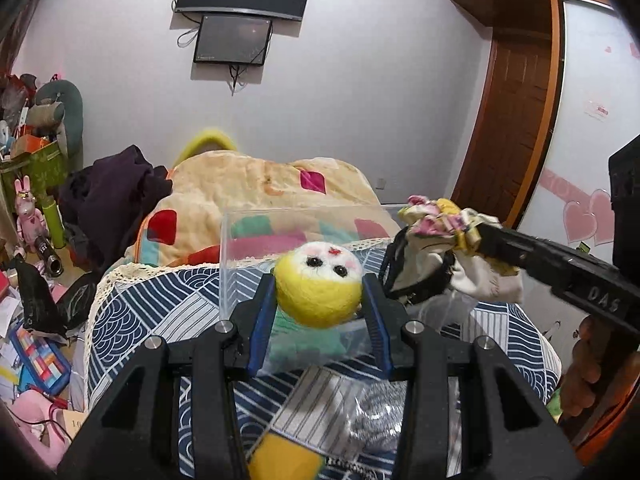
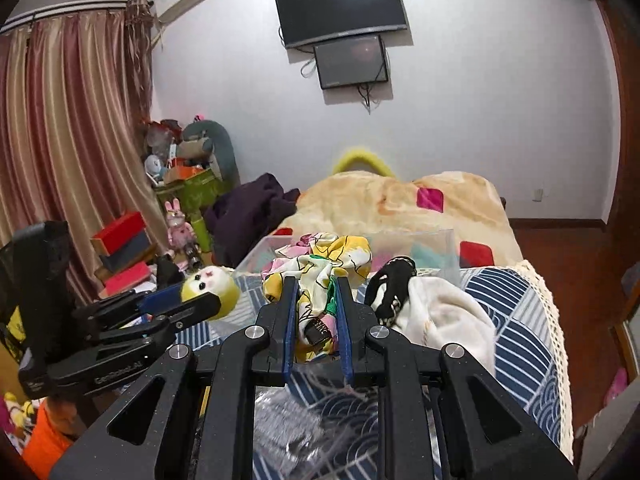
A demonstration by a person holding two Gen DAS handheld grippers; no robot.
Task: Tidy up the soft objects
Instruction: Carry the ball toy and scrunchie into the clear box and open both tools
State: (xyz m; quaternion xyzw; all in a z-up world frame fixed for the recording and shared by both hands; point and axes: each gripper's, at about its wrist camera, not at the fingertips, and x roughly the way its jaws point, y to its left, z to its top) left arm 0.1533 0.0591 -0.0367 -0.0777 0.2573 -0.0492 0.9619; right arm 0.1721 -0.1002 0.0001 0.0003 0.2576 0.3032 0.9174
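My left gripper point(image 1: 319, 298) is shut on a round yellow plush toy with a white face point(image 1: 318, 286), held above the bed in front of a clear plastic box point(image 1: 240, 232). My right gripper point(image 2: 317, 292) is shut on a yellow, pink and white floral scarf point(image 2: 320, 258), with a white and black cloth point(image 2: 436, 304) hanging beside it. In the left wrist view the right gripper point(image 1: 478, 236) comes in from the right with the scarf point(image 1: 444, 216) over the box's right rim. In the right wrist view the left gripper point(image 2: 200, 298) and plush toy point(image 2: 212, 284) are at the left.
The bed has a blue and white patterned cover point(image 1: 160, 308) and a cream blanket with coloured patches point(image 1: 256, 184) behind the box point(image 2: 416, 240). A dark garment point(image 1: 116, 188) lies at the bed's left. Clutter, boxes and toys point(image 2: 128, 248) fill the floor at left. A crinkled plastic bag point(image 1: 376, 416) lies below the grippers.
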